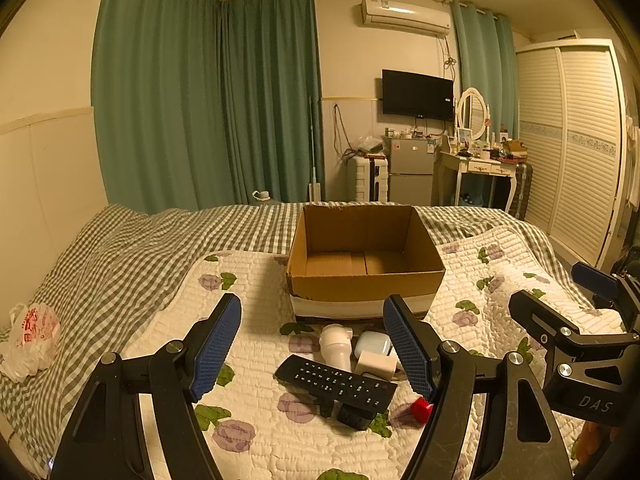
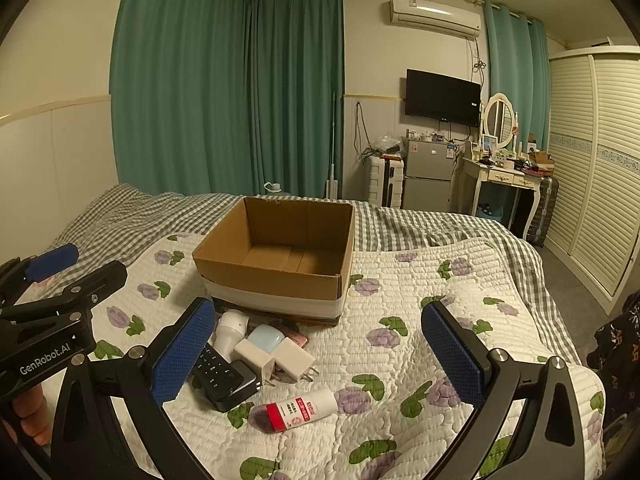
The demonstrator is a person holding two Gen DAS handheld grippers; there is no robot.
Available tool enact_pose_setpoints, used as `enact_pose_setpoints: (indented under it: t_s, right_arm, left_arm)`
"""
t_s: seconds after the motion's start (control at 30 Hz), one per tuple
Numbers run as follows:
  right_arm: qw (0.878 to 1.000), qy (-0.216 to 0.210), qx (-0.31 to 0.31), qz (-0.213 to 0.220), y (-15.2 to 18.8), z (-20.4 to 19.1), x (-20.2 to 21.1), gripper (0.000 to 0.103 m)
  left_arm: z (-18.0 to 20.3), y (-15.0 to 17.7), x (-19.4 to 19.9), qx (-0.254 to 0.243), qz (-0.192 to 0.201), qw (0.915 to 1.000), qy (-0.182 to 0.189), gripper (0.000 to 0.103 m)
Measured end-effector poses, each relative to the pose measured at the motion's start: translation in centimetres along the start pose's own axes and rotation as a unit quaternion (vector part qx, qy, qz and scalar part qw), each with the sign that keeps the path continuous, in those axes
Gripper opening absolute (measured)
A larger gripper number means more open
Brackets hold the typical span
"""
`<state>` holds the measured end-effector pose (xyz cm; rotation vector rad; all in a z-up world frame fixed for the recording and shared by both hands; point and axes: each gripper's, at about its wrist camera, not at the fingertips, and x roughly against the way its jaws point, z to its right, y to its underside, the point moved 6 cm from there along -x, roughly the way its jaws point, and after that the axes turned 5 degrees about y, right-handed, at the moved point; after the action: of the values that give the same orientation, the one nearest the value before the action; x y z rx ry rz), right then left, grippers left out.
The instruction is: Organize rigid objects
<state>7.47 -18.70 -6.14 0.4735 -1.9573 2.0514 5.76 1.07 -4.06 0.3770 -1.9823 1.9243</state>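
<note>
Both grippers [image 1: 312,350] [image 2: 320,354] spread wide, nothing held; remote [image 1: 336,384], chargers [image 2: 294,360], bottle [image 2: 296,410] before cardboard box [image 1: 366,280].

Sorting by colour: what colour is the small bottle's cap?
Red; the bottle body is white. Clearest in the right wrist view.

My left finger [image 1: 412,352] hides most of the red-capped bottle [image 1: 421,408] near the quilt's [image 1: 256,432] front edge; the black remote [image 2: 218,372] slips behind my right one [image 2: 180,352] (labels too small to read).

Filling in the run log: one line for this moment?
left gripper: open, empty | right gripper: open, empty | cardboard box: empty | remote, chargers, bottle: on quilt
</note>
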Motion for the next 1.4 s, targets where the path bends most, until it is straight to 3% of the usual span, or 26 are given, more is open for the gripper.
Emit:
enact_pose_setpoints:
  t_s: [0.73, 0.87, 1.0, 1.17, 1.23, 1.4]
  right_arm:
    - [1.000, -0.019, 0.020, -0.010, 0.6, -1.0, -0.5, 0.103]
    - [0.999, -0.031, 0.032, -0.014, 0.9, -1.7, -0.9, 0.103]
    - [0.996, -0.045, 0.058, -0.046, 2.5, -3.2, -2.9, 0.101]
    - [0.982, -0.091, 0.127, -0.105, 5.9, -7.1, -6.5, 0.089]
    - [0.973, -0.111, 0.154, -0.130, 7.3, -8.9, -8.2, 0.077]
    - [0.951, -0.154, 0.212, -0.164, 9.3, -13.1, -11.7, 0.068]
  left_arm:
    - [-0.2, 0.1, -0.2, -0.007, -0.004, 1.0000, -0.003, 0.076]
    - [-1.0, 0.7, -1.1, -0.005, -0.017, 0.9997, -0.014, 0.076]
    - [-3.0, 2.5, -3.3, 0.012, -0.048, 0.9984, -0.028, 0.076]
    - [-5.9, 5.3, -6.4, 0.027, -0.092, 0.9934, -0.062, 0.076]
    - [-6.9, 6.3, -7.3, 0.038, -0.108, 0.9911, -0.067, 0.076]
    - [-9.0, 7.8, -8.8, 0.074, -0.140, 0.9850, -0.069, 0.076]
